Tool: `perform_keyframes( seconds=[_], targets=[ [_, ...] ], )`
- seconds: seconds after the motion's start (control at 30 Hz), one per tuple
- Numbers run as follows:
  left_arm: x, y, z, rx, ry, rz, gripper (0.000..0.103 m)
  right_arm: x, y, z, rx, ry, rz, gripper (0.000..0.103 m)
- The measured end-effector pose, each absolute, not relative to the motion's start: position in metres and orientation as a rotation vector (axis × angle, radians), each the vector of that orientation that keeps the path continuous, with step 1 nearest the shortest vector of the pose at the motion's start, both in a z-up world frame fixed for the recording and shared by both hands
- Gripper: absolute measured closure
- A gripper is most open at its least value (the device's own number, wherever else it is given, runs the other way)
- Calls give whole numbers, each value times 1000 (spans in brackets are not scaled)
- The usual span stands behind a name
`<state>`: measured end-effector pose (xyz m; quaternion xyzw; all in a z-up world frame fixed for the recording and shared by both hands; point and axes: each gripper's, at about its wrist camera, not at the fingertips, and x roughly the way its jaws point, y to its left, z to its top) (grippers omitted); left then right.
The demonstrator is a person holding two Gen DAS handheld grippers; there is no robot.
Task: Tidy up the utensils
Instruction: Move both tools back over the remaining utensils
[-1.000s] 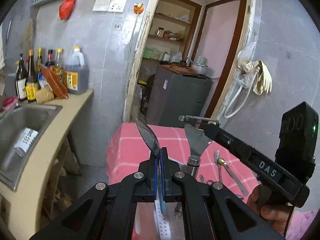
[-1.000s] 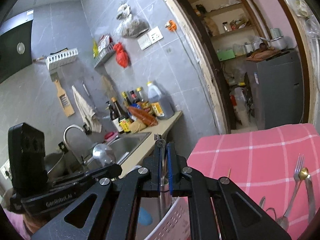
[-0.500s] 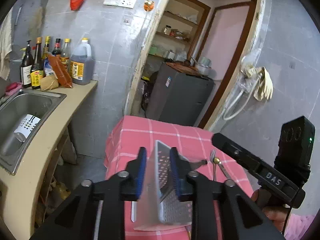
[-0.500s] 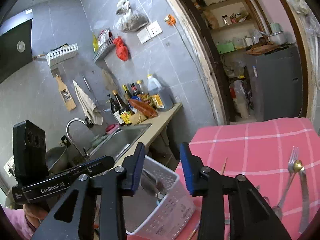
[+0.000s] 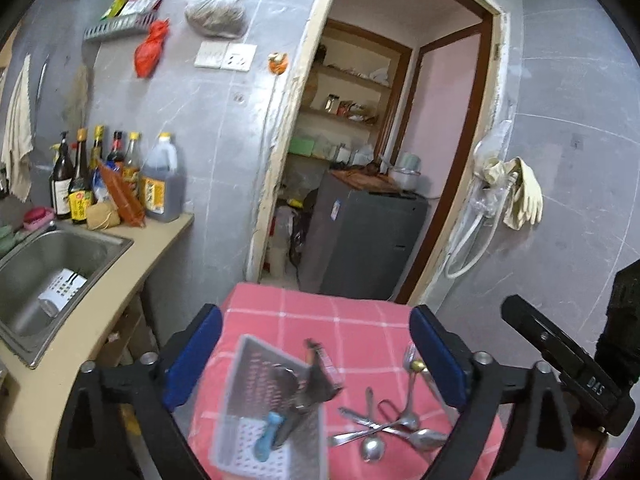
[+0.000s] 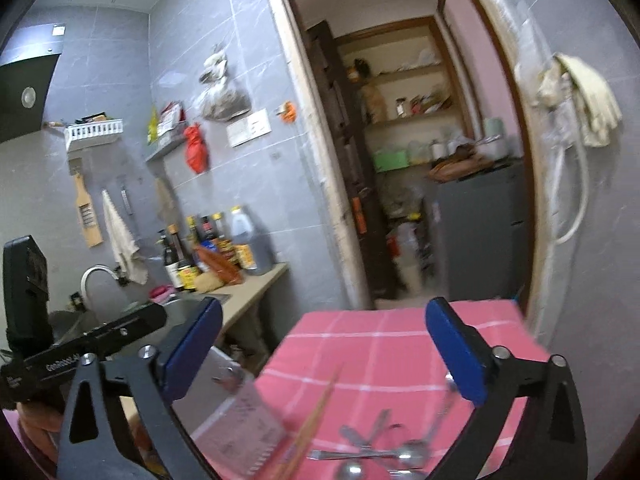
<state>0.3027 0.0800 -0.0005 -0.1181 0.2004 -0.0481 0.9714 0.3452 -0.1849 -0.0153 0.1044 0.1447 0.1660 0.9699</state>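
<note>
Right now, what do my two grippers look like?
Both the left gripper and right gripper have black frames with silver bolts and blue pads on the fingers. Each handle bears white lettering, and each carries a black box-shaped unit.

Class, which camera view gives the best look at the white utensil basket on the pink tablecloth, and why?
The left wrist view: the utensil basket sits sharp between the open left claw, its blue-handled tool visible inside. The right wrist view shows only a blurred, partly hidden side of it.
</note>
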Motion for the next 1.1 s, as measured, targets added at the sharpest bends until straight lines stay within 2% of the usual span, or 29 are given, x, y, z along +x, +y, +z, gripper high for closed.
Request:
perform_keyframes(
  seconds=[0.1,0.43,0.83,1.1],
  targets=[
    [302,60,-1,-231,382,-107,2,337,-207,-11,193,274,284,1],
    [313,-8,-17,-178,403,-163,1,335,-277,-24,170,326,163,1],
    [358,-57,-74,-145,536,-174,1,374,-325,-87,197,474,174,1],
    [389,-57,-125,-136,648,-134,1,407,-331,-142,245,588,255,2]
  ],
)
